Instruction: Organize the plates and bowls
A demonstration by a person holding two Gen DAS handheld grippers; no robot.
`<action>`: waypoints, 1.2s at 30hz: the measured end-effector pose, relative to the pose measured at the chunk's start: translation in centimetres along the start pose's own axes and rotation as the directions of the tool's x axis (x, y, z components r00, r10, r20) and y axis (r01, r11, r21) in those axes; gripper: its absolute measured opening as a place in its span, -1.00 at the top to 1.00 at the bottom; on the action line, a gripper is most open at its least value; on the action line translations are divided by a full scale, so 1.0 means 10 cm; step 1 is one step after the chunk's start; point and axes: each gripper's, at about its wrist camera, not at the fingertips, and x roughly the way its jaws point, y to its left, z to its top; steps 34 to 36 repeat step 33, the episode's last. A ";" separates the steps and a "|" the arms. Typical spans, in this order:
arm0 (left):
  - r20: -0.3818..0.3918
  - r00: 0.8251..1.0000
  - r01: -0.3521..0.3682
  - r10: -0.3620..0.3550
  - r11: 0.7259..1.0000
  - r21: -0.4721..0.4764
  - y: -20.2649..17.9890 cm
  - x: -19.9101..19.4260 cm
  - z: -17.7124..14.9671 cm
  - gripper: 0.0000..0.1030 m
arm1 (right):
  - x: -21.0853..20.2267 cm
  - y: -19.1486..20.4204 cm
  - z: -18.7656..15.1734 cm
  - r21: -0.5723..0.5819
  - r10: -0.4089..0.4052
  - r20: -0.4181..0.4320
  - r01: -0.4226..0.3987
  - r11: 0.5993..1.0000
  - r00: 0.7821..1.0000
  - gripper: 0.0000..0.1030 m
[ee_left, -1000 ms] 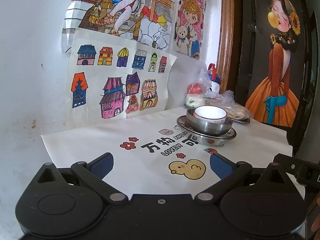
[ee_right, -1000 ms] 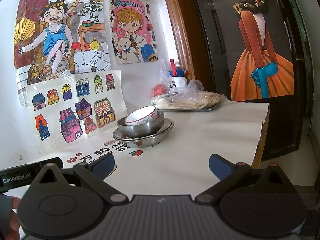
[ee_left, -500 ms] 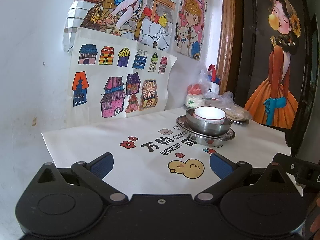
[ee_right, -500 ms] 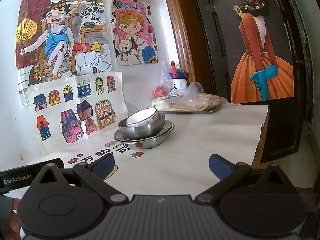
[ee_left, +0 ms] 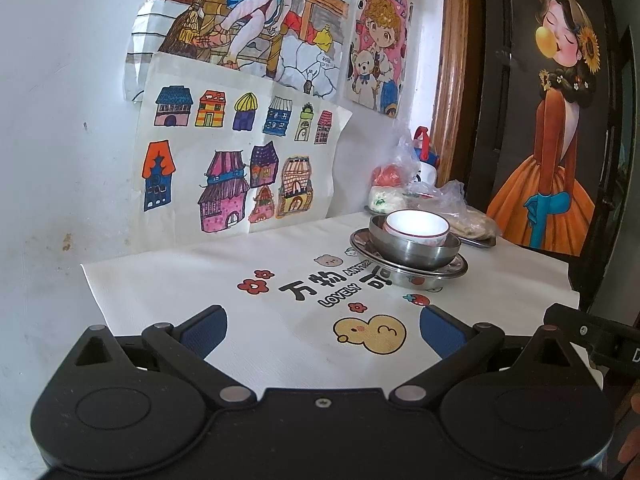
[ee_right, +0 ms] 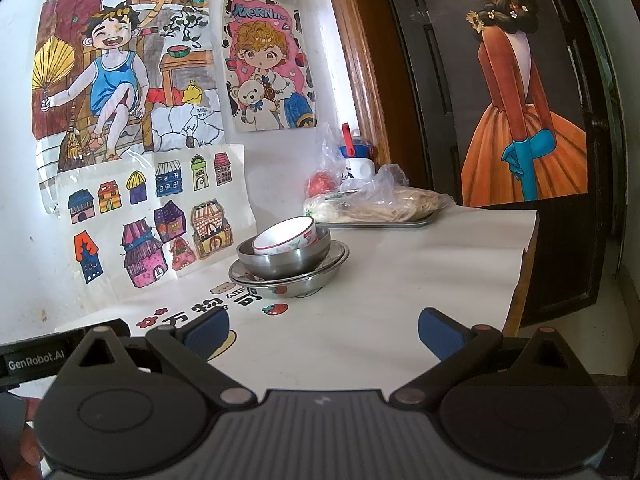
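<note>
Left wrist view shows the left gripper (ee_left: 323,330) empty, fingers spread apart, well short of the stack: a white bowl (ee_left: 416,227) tilted inside a steel bowl (ee_left: 414,246) on a steel plate (ee_left: 408,268). Right wrist view shows the right gripper (ee_right: 323,330) equally spread and empty; a careless nudge could slide the tilted white bowl out or skid the plate across the tablecloth (ee_right: 400,280).

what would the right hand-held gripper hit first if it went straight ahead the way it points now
Probably the stacked dishes: the right hand-held gripper, open and empty, points over the bare tablecloth toward the steel plate carrying the steel bowl and white bowl. Depth and height are unclear.
</note>
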 end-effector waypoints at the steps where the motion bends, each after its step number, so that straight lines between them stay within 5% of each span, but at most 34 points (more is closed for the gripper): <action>1: 0.001 1.000 -0.001 0.001 1.000 -0.001 0.00 -0.01 0.00 -0.98 | 0.00 0.00 0.00 0.000 0.000 0.000 0.000 1.000 1.000 -0.99; 36: -0.027 0.999 -0.023 0.022 1.000 -0.021 0.06 0.07 -0.03 -0.98 | 0.05 0.04 -0.04 -0.007 0.007 -0.031 -0.008 1.000 1.000 -0.99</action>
